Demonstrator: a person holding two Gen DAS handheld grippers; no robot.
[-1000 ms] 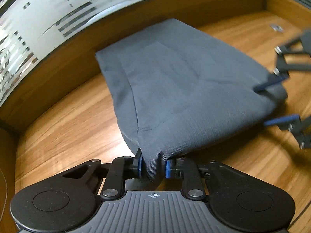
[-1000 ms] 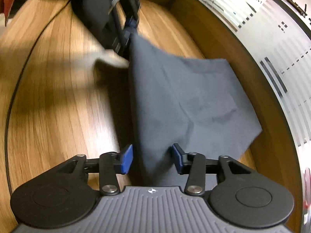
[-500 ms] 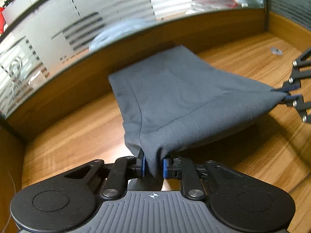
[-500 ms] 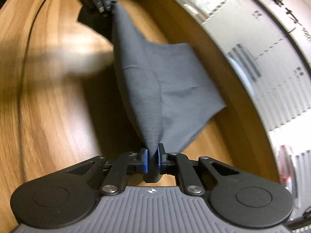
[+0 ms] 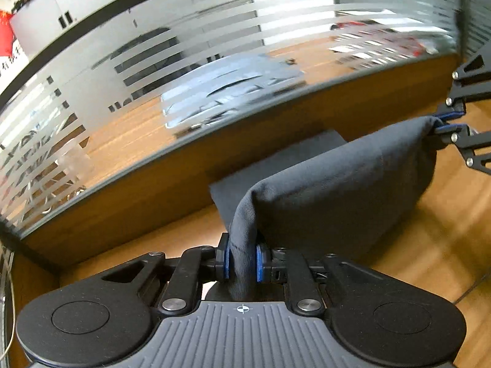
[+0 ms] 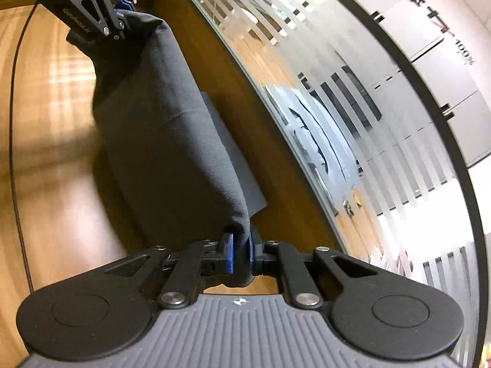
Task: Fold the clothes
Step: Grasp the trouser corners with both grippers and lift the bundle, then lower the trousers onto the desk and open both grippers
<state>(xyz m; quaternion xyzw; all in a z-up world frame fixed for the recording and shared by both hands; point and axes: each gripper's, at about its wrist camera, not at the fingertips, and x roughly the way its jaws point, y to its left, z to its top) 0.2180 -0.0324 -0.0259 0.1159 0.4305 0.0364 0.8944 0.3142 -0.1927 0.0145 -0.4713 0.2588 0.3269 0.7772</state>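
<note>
A dark grey garment (image 5: 331, 190) hangs stretched between my two grippers above the wooden table (image 5: 435, 245). My left gripper (image 5: 242, 260) is shut on one bunched corner of it. In the left wrist view my right gripper (image 5: 446, 122) pinches the opposite corner at the far right. The right wrist view shows my right gripper (image 6: 241, 256) shut on its corner of the garment (image 6: 165, 141). There my left gripper (image 6: 122, 9) holds the far corner at the top left. The garment's far end (image 5: 276, 165) still lies flat on the table near the partition.
A wooden ledge topped by a striped frosted glass partition (image 5: 184, 70) runs along the far side of the table, close to the cloth. A thin black cable (image 6: 13, 159) lies on the table at the left of the right wrist view.
The right gripper closed on the cloth corner a second ago. Both grippers then rose and moved toward the partition, lifting the near edge so the cloth now hangs between them.
</note>
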